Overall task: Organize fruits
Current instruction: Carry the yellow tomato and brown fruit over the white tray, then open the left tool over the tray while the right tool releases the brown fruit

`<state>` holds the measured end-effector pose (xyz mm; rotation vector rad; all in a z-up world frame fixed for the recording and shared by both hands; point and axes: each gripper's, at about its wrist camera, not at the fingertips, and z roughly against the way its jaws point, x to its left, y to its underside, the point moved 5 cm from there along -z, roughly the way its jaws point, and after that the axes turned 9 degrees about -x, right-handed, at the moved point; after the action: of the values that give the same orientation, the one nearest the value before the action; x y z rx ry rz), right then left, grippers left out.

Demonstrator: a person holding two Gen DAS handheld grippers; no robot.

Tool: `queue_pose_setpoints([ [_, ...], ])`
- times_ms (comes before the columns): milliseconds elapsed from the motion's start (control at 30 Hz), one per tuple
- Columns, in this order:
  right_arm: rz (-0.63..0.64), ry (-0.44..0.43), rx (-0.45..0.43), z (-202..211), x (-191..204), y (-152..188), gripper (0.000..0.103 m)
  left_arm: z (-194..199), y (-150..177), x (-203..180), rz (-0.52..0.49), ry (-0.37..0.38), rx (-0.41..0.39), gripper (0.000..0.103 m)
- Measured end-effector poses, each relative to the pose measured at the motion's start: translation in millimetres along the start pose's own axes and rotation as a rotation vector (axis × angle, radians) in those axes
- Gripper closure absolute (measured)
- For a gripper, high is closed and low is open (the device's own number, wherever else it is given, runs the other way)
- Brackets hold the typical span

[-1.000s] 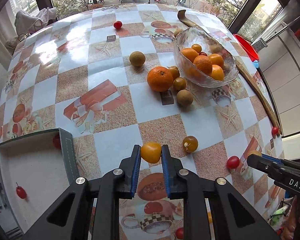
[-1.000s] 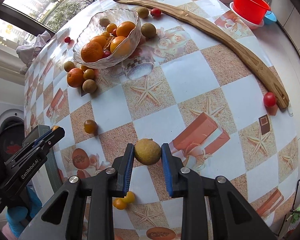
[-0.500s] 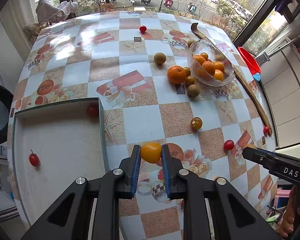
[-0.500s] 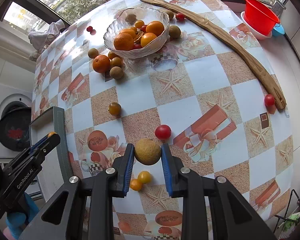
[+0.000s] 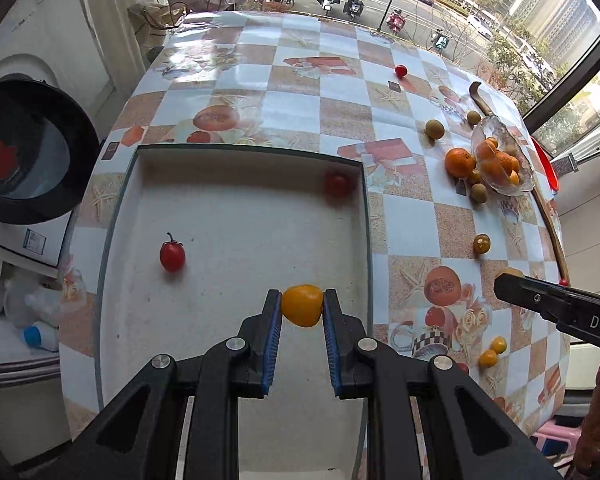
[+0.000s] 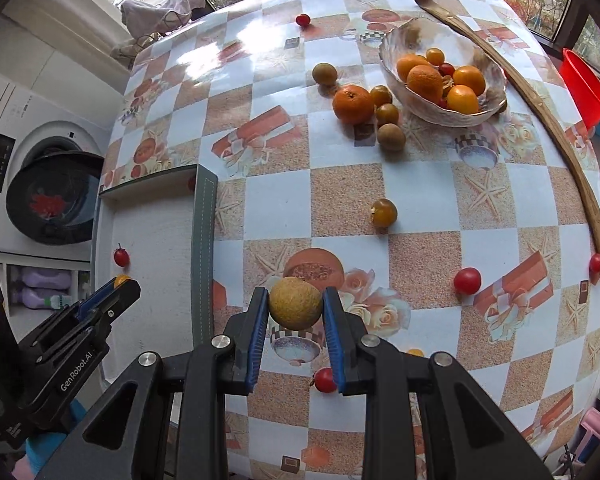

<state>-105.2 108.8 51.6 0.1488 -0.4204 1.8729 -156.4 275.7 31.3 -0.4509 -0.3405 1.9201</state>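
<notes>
- Yellow tomato [image 5: 302, 305] is pinched btw the blue pads of the left gripper [image 5: 302, 312], jaws nearly closed on it, held above the near part of the white tray [image 5: 240, 216].
- Tray holds two red cherry tomatoes already: one w/ stem [image 5: 172, 255] at left, one [image 5: 337, 185] in far right corner.
- Looks like the drop-off step. Best to go low over bare tray floor, away from the right wall [image 5: 366, 216], then ease jaws apart so it doesn't roll or bounce out.
- Right gripper [image 6: 295, 312] clamps a tan round fruit [image 6: 295, 302], jaws closed to its width, over the tablecloth [image 6: 284, 208] just right of the tray's grey rim [image 6: 204, 240].
- Probably wait w/ that one till left clears; the two grippers are near each other.
- Glass bowl [image 6: 440, 116] of oranges and loose fruit sit well apart, far side.
</notes>
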Motion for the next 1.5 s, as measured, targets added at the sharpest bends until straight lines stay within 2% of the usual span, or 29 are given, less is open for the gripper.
queue_pose_setpoints([
  [233,0.121,-0.053,0.039,-33,68,-10,0.073,-6,12,57,0.074,-0.075,0.006,0.081],
  [467,0.201,-0.067,0.08,-80,114,-20,0.073,-26,19,84,0.074,-0.123,0.018,0.081],
  [667,0.233,-0.057,0.088,-104,134,-28,0.073,-37,20,93,0.077,-0.132,0.023,0.081],
  [1000,0.246,-0.014,0.103,-130,141,-33,0.073,-45,25,95,0.04,-0.163,0.042,0.08],
  [1033,0.247,-0.011,0.106,-132,141,-32,0.073,-45,25,96,0.037,-0.167,0.039,0.078],
  [1100,0.244,-0.015,0.111,-135,142,-31,0.073,-44,26,98,0.032,-0.183,0.038,0.052],
  [1133,0.247,-0.013,0.108,-136,143,-31,0.073,-41,26,99,0.031,-0.186,0.023,0.031],
  [1167,0.251,-0.018,0.111,-136,143,-30,0.072,-39,25,97,0.03,-0.17,0.006,0.031],
  [1200,0.252,-0.023,0.114,-136,143,-30,0.071,-38,25,97,0.02,-0.177,0.006,0.031],
  [1233,0.253,-0.027,0.117,-136,143,-29,0.063,-39,25,96,0.007,-0.188,0.012,0.031],
  [1267,0.254,-0.022,0.116,-137,143,-30,0.049,-39,25,96,0.0,-0.195,0.019,0.031],
  [1333,0.247,-0.021,0.105,-133,142,-31,0.036,-41,25,95,0.008,-0.19,0.027,0.031],
  [1400,0.232,-0.031,0.097,-127,141,-33,0.034,-40,25,96,0.017,-0.187,0.03,0.031],
  [1467,0.223,-0.041,0.087,-121,140,-35,0.022,-39,24,96,0.015,-0.189,0.033,0.031],
  [1500,0.217,-0.045,0.078,-117,139,-36,0.021,-38,24,95,0.011,-0.191,0.035,0.031],
])
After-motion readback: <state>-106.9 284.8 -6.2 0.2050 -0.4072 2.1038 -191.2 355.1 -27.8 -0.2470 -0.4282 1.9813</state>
